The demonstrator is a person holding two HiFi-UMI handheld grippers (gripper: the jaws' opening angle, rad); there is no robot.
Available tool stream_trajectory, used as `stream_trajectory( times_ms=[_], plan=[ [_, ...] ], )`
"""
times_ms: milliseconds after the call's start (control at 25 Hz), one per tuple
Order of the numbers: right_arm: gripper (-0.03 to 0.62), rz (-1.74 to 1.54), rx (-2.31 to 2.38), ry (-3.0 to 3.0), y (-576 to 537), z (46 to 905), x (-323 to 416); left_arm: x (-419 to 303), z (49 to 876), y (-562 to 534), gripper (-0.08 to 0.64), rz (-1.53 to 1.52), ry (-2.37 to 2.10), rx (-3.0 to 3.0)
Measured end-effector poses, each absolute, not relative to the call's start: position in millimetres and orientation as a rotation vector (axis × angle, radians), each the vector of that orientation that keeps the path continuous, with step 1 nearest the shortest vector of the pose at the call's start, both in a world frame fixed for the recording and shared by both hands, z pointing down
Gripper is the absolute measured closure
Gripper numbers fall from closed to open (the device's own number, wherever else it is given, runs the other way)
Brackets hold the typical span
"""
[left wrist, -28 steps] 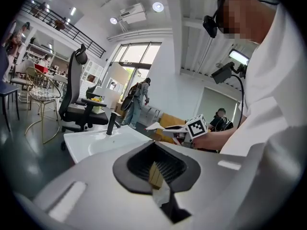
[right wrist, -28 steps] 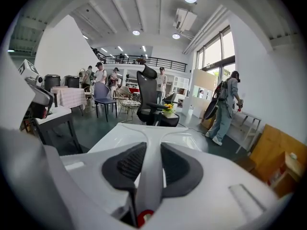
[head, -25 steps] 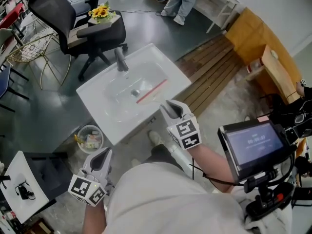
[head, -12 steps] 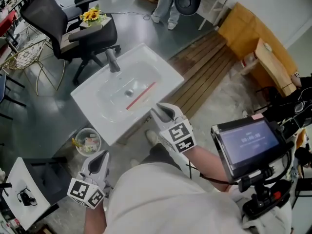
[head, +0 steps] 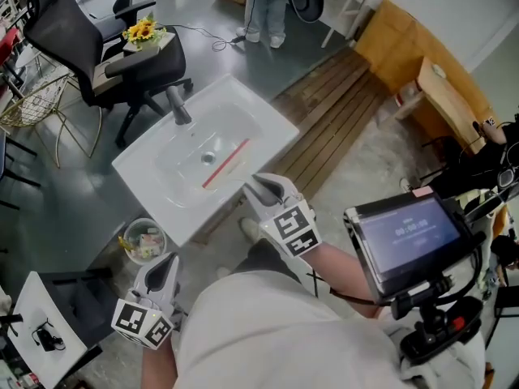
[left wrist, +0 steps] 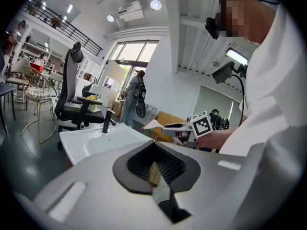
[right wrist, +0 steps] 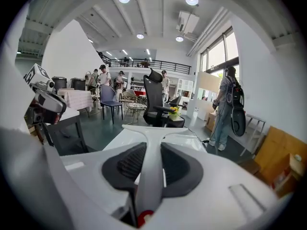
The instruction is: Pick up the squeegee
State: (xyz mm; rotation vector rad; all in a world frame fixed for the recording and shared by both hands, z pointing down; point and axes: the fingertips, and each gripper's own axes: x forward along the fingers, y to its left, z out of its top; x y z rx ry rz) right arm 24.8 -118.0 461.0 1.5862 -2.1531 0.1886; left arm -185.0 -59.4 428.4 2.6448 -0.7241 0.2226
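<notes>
While the right gripper (head: 258, 186) reaches over the near edge of the white sink (head: 268, 108) in the head view, the squeegee (head: 225, 163) shows as a red strip lying slantwise above the basin. Its pale handle is almost lost against the porcelain. The left gripper (head: 166, 267) hangs low and well apart from the sink, beside a bin (head: 144, 237) full of scraps. A dark faucet (head: 178, 105) stands at the far rim. An office chair (head: 138, 63) with sunflowers (head: 139, 31) on its seat is beyond it, and wooden slats (head: 324, 128) lie to the right. A screen (head: 409, 233) on a stand crowds the person's right side.

From the left gripper view, that gripper's dark pads are drawn together with only a sliver between them and nothing in it. Across the frame the squeegee's white head pokes out of the other gripper, beside the sink.

From the right gripper view, the jaws are clamped on the squeegee's white handle, which runs straight out to the wide T-shaped head over the basin.

The grasp looks made, so the pickup seems largely done. What remains is raising the tool clear, and I cannot tell whether the blade touches the basin. The faucet and the sink's rim are the nearest things to catch the blade.
</notes>
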Motion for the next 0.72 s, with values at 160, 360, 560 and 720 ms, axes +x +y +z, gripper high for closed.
stream_trajectory(
  times_ms=[160,360,560,720],
  plan=[
    [0.491,0.188,1.589,-2.153,-120,463,27,-184,431,-63,0.552,0.223,-0.724,2.646],
    [0.492,0.181,1.593,-2.152,-119,468,33,-179,437,-62,0.552,0.215,-0.722,2.651],
    [0.492,0.185,1.599,-2.148,-118,467,44,-168,434,-61,0.552,0.229,-0.718,2.651],
    [0.492,0.187,1.606,-2.144,-122,466,49,-165,431,-66,0.552,0.229,-0.716,2.655]
  ],
)
